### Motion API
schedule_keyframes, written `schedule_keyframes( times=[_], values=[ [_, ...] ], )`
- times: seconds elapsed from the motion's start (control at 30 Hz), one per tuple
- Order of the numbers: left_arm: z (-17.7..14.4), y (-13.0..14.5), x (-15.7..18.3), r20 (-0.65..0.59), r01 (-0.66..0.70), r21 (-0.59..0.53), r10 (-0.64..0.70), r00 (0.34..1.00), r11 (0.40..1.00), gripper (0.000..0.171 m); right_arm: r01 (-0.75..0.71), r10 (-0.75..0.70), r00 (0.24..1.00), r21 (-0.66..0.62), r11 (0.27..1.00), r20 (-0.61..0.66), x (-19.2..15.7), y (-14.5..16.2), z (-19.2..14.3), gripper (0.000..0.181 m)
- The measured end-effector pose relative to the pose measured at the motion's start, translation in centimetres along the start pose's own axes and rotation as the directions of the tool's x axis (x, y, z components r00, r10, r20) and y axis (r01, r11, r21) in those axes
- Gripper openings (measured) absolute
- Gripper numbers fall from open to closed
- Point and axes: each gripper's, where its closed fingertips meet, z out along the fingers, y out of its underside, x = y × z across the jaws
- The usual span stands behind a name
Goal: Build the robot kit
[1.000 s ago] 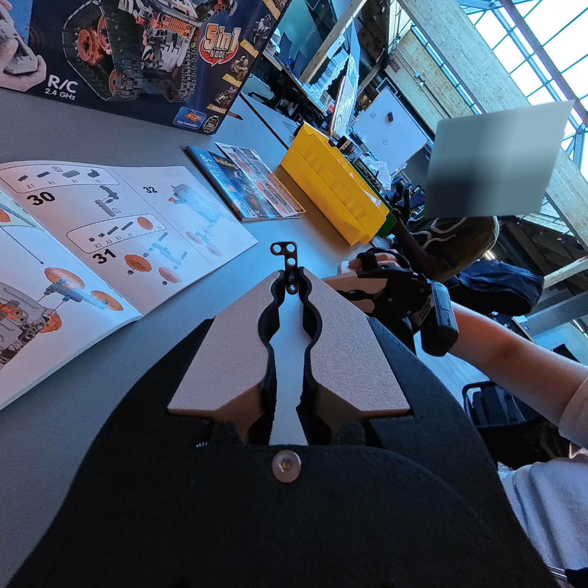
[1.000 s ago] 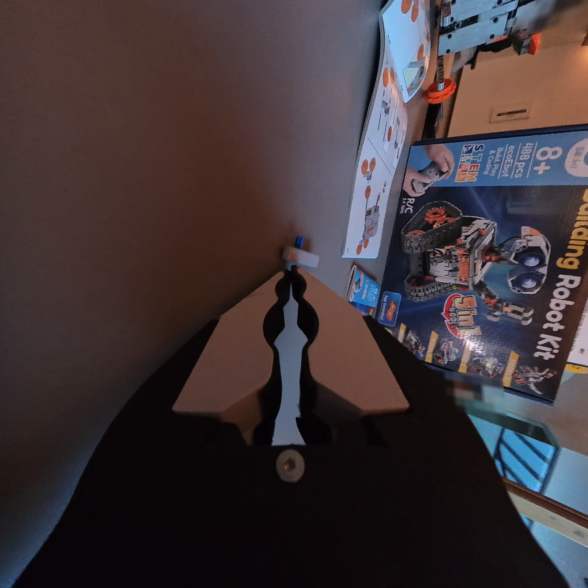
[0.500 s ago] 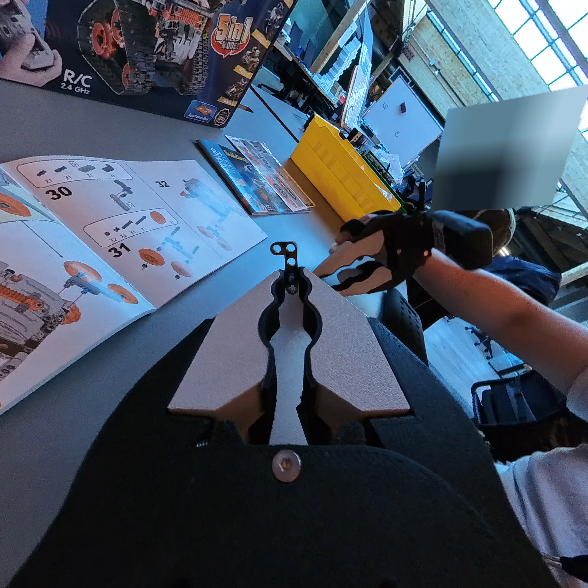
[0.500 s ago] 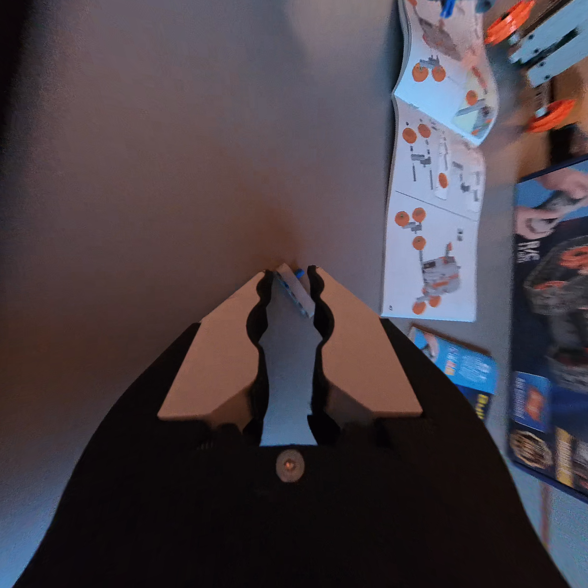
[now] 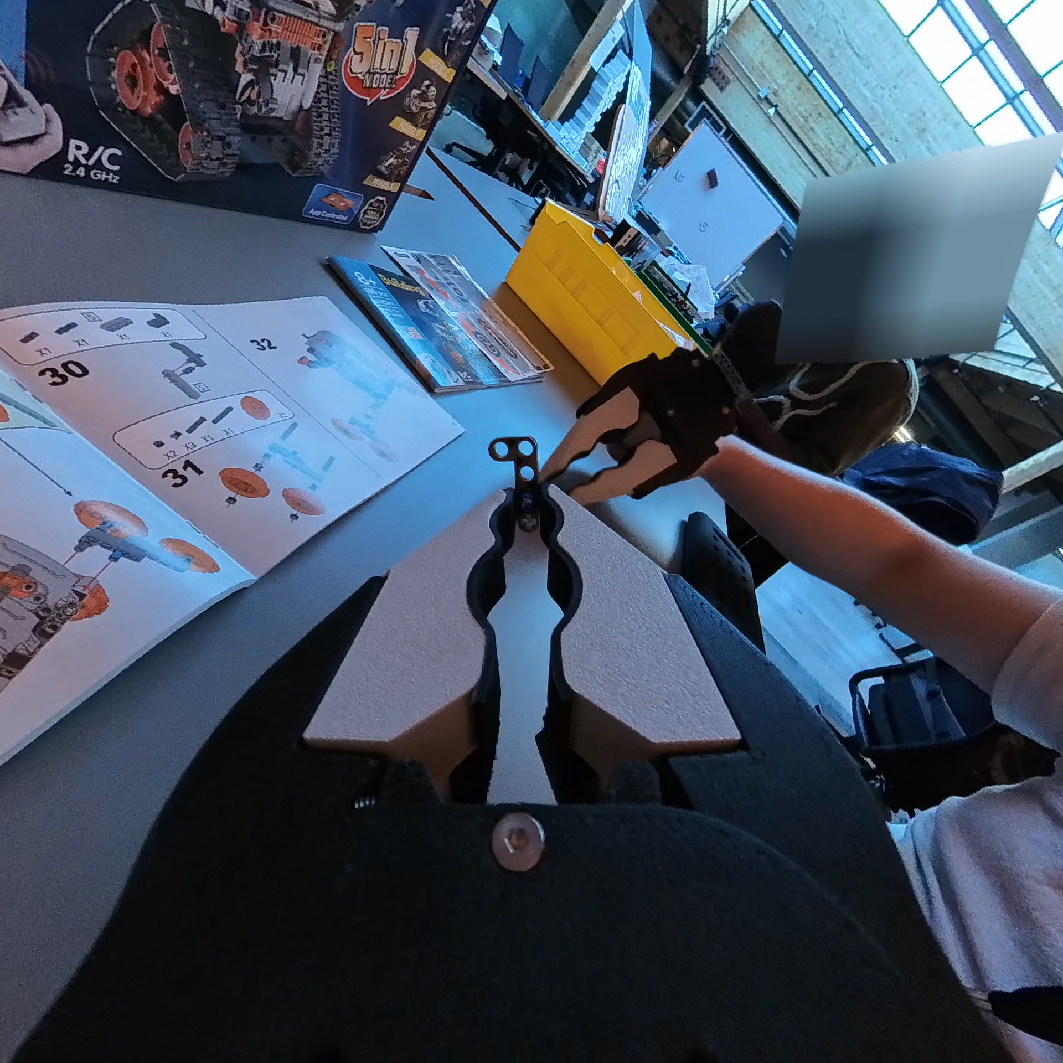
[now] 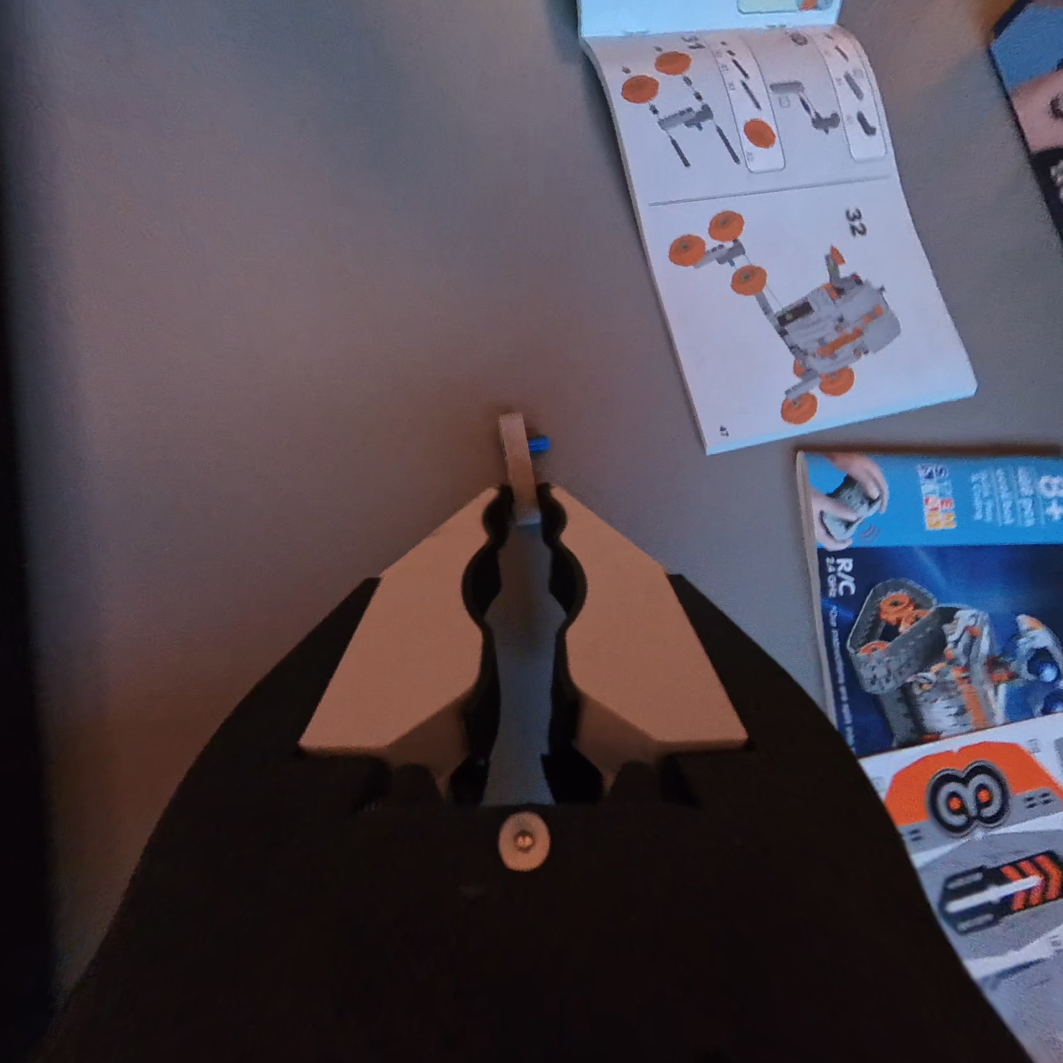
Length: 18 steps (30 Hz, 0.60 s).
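Left tool (image 5: 524, 494): jaws nearly closed, pinching the lower end of a small black L-shaped beam (image 5: 520, 467) with round holes; three holes show clear above the fingertips, the piece standing upright over the grey bench (image 5: 172, 719).

Right tool (image 6: 523, 494): jaws nearly closed on one light grey flat piece (image 6: 516, 466), which sticks out past the fingertips. One short blue pin (image 6: 539, 443) juts from its right side. The right wrist view is motion-blurred, so finer detail is unreadable. In the left wrist view the right tool (image 5: 566, 474) shows just right of the black beam, tips very close to it; contact cannot be told.

On the bench:
- 1 open instruction booklet (image 5: 218, 414), left of the left tool, pages printed with numbered build steps, small black parts and orange wheels. It also lies far right in the right wrist view (image 6: 794, 276).
- 1 large dark blue kit box (image 5: 230, 92), far left, standing, printed with a tracked robot picture and writing.
- 1 closed blue booklet (image 5: 402, 322) with 1 printed sheet (image 5: 477, 322) partly over it, far centre.
- 1 yellow bin (image 5: 587, 299), far right of those, with a green edge behind it.

A person's bare forearm (image 5: 834, 546) and light sleeve run in from the right behind the right tool.
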Motion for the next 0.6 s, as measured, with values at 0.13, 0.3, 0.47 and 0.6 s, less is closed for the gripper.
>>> schedule_keyframes(
  times=[0.13,0.3,0.47,0.6],
  values=[
    [0.0,0.1,0.1,-0.001,-0.002,-0.001,0.002,1.0,1.0,0.004,-0.375,0.368,0.92,0.035,0.926,0.138,0.2,0.2,-0.3,0.007],
    [0.2,0.4,0.2,-0.005,-0.006,-0.016,0.006,1.0,1.0,0.004,-0.773,0.738,0.565,-0.075,0.63,0.369,0.4,0.6,-1.0,0.007],
    [0.6,0.8,0.3,-0.006,-0.016,-0.036,0.016,1.0,0.999,0.004,-0.93,0.838,0.142,-0.22,0.296,0.527,0.6,-0.5,-1.4,0.007],
    [0.6,0.9,0.4,-0.01,-0.016,-0.038,0.016,1.0,0.999,0.004,-0.945,0.838,0.037,-0.253,0.206,0.544,1.2,-0.5,-1.6,0.007]
  ],
)
